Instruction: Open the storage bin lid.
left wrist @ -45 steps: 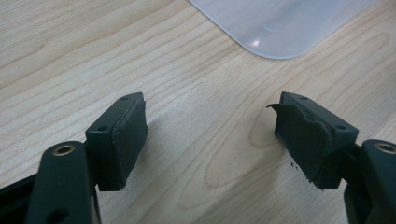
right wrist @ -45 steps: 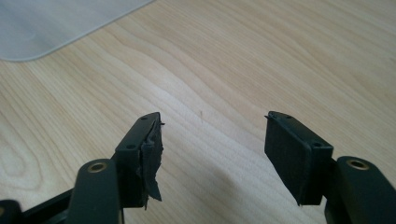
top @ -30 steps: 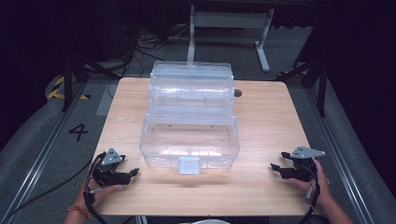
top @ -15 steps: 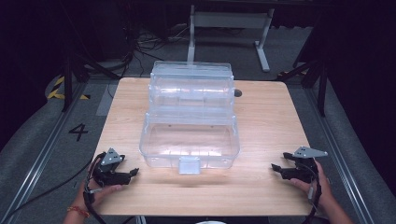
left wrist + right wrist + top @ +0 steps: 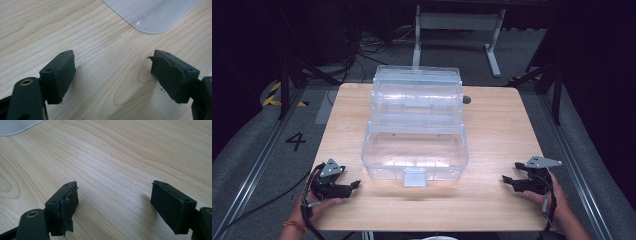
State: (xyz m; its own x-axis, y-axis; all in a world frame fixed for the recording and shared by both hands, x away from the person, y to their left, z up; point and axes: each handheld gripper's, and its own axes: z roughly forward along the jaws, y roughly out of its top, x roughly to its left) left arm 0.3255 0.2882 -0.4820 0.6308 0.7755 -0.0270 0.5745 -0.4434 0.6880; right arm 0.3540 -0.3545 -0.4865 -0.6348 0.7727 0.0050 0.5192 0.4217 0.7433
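High view: clear plastic box (image 5: 416, 130) mid-bench (image 5: 497, 130), lid raised at rear, latch facing near edge, long axis across. Bare wood either side. Left gripper (image 5: 343, 186) and right gripper (image 5: 511, 181) low at near corners, aimed inward.
Left gripper view: fingers (image 5: 62, 75) released, box corner ahead.
Right gripper view: fingers (image 5: 172, 206) just been spreading, nothing between.

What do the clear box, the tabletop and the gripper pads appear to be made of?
Clear box: likely rigid transparent plastic, glossy; the wood shows through its walls. Tabletop: pale wood or wood-look laminate, matte, with visible grain. Left gripper pads: seemingly black rubber or foam, dull, with frayed edges.
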